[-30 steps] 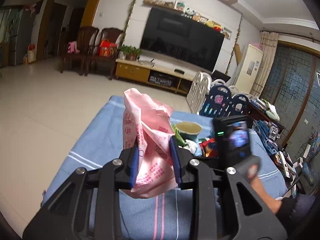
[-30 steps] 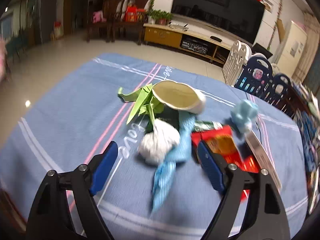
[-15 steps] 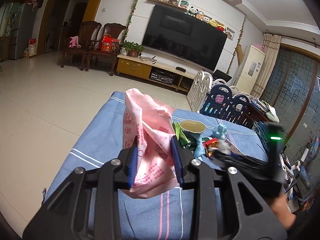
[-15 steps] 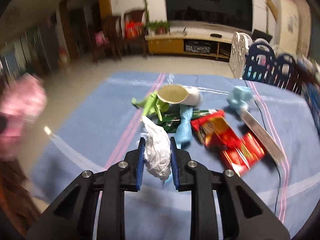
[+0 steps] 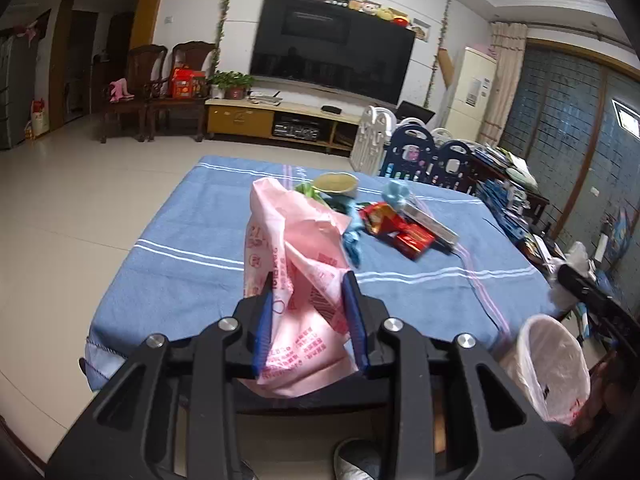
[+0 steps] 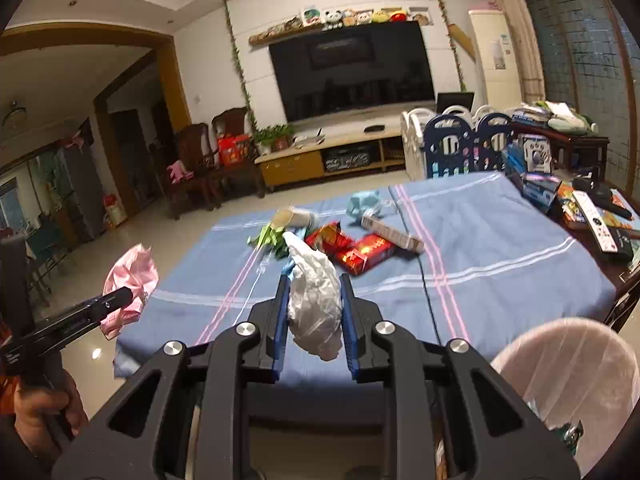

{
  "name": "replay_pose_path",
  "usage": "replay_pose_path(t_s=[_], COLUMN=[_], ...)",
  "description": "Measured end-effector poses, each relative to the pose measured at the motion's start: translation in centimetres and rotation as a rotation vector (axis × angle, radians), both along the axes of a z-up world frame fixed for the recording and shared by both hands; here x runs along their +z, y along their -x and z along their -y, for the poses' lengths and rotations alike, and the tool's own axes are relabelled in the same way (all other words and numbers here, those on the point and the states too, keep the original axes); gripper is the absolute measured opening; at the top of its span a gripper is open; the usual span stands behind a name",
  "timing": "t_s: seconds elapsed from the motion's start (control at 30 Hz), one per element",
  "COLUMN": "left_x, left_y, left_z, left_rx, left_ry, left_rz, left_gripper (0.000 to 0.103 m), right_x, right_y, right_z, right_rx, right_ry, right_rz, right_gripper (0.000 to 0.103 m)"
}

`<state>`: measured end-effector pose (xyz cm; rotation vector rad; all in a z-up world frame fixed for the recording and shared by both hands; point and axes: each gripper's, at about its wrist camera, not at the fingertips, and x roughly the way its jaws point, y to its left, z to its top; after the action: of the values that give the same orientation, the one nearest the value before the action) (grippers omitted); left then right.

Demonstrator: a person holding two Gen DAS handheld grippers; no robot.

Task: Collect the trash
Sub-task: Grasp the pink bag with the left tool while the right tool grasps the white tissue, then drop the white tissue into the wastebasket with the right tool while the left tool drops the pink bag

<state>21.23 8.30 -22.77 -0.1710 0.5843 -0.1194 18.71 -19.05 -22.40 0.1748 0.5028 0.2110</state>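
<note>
The right gripper (image 6: 314,312) is clamped on a crumpled white plastic bag (image 6: 316,304), the lined bin (image 6: 568,376) low to its right. The left gripper (image 5: 310,312) pinches a pink bag (image 5: 296,280). Both look feather-light, soft and slippery; a bunched-middle grip suits them.

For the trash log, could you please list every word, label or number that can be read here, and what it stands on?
None reads as quotable text.
Pink bag in the left gripper: red print, too blurred.
Red snack wrappers on the blue tablecloth: print too small.
White carton: no legible label.
Boxes on the side table: graphics only, lettering too small.
</note>
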Motion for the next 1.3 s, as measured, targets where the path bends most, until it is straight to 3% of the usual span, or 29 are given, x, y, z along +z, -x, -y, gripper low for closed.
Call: replay_pose_path(t_s=[0.33, 0.53, 1.13, 1.3], left_x=[1.0, 0.6, 0.7, 0.7], left_y=[5.8, 5.6, 5.5, 5.5], left_z=[3.8, 5.2, 5.2, 5.1], left_rx=[-0.033, -0.050, -0.047, -0.056], left_ry=[-0.058, -0.122, -0.121, -0.124], left_rz=[0.062, 0.051, 0.051, 0.051], left_gripper=[0.034, 0.034, 0.034, 0.032], right_x=[0.3, 0.1, -0.3, -0.1], right_y=[1.7, 1.8, 1.4, 2.0], right_z=[0.4, 1.3, 1.9, 3.4], right_rx=[-0.010, -0.034, -0.038, -0.046], right_ry=[-0.007, -0.030, -0.051, -0.117], right_rz=[0.027, 0.012, -0.006, -0.030], right_gripper=[0.024, 0.024, 0.024, 0.024])
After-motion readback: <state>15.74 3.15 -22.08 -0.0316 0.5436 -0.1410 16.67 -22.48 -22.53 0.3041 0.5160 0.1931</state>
